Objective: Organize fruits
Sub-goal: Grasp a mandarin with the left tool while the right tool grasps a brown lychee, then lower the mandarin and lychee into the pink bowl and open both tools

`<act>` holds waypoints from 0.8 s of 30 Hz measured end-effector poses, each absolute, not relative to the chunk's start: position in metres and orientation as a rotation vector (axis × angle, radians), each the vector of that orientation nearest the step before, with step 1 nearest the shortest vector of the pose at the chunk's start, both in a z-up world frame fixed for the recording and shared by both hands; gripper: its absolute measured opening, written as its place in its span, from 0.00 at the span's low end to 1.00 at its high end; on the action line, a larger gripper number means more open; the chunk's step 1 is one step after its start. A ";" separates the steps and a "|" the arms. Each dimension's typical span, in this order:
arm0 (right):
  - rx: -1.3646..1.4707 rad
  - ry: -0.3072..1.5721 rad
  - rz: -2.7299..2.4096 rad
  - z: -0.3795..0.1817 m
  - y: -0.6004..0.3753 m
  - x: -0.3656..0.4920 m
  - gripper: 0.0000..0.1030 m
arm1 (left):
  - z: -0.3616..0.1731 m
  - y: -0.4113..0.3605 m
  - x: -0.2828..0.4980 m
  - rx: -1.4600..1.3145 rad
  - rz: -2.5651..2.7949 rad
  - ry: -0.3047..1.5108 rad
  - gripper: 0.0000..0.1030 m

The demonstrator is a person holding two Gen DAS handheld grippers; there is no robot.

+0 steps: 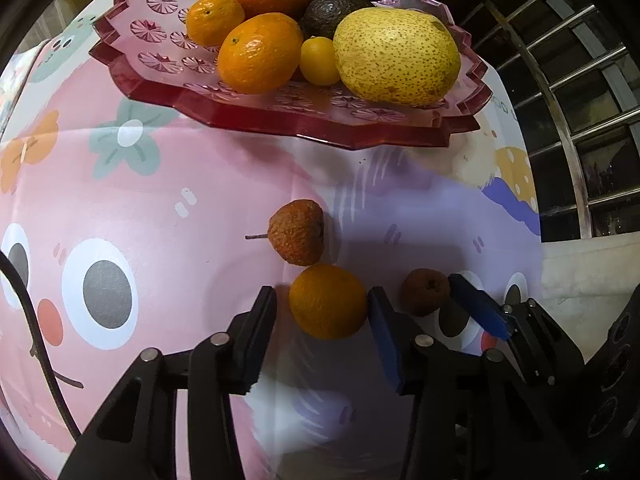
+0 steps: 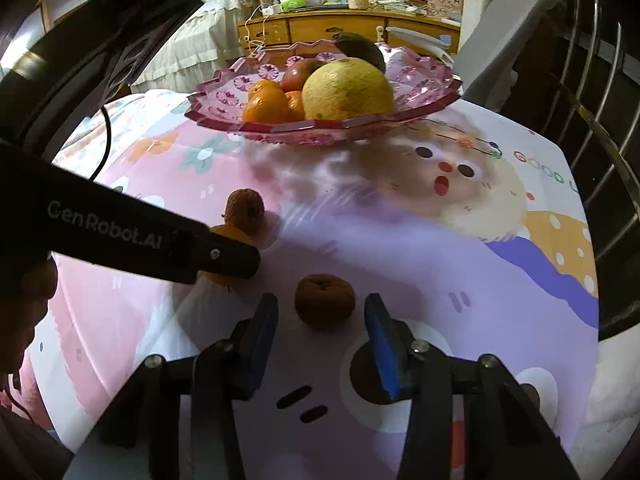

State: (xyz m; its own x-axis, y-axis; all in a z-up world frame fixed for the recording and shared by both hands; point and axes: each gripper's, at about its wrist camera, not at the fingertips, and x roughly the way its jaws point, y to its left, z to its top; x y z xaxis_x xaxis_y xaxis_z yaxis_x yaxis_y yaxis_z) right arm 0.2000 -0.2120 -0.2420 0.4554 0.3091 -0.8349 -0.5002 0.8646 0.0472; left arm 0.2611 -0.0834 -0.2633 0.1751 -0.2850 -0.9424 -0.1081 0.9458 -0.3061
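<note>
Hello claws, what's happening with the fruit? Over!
Left claw around the orange, right pad touching. Right claw open around a brown fruit. Another brown fruit touches the orange. Plate ahead.

A pink and lilac cartoon tablecloth [image 2: 400, 240] covers the table, printed with big round eyes, flowers and a fluffy cream creature. Behind it stands a wooden cabinet [image 2: 340, 30] with drawers, its top cluttered with small items too blurred to name. A bed with a pale lace-edged cover [image 2: 208, 32] sits to the left, a metal railing [image 1: 580, 92] to the right.
</note>
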 end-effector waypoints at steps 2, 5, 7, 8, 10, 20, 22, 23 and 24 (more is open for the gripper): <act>-0.229 0.980 0.502 -0.243 -0.209 0.200 0.41 | -0.264 -0.084 0.261 -0.336 -0.143 1.396 0.38; -0.240 0.976 0.491 -0.245 -0.207 0.199 0.40 | -0.265 -0.086 0.262 -0.330 -0.154 1.393 0.37; -0.241 0.974 0.476 -0.246 -0.206 0.200 0.38 | -0.265 -0.086 0.262 -0.338 -0.161 1.394 0.37; -0.240 0.977 0.463 -0.247 -0.205 0.201 0.35 | -0.265 -0.086 0.262 -0.340 -0.162 1.395 0.37; -0.235 0.980 0.447 -0.247 -0.205 0.202 0.32 | -0.265 -0.083 0.260 -0.341 -0.165 1.396 0.36; -0.194 1.019 0.390 -0.242 -0.187 0.200 0.30 | -0.247 -0.038 0.248 -0.331 -0.192 1.396 0.36; -0.196 1.014 0.385 -0.238 -0.180 0.199 0.30 | -0.241 -0.025 0.247 -0.331 -0.192 1.393 0.36; -0.196 1.013 0.384 -0.236 -0.176 0.198 0.30 | -0.237 -0.018 0.247 -0.334 -0.190 1.394 0.36; -0.195 1.013 0.380 -0.233 -0.170 0.198 0.30 | -0.234 -0.011 0.248 -0.336 -0.188 1.395 0.36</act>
State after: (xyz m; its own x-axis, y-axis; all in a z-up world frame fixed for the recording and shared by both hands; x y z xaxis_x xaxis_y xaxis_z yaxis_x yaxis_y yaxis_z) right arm 0.1981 -0.1703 -0.2329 0.4718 0.2188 -0.8542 -0.3968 0.9178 0.0159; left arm 0.2481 -0.0108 -0.2341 0.1703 -0.3255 -0.9301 -0.0671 0.9378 -0.3405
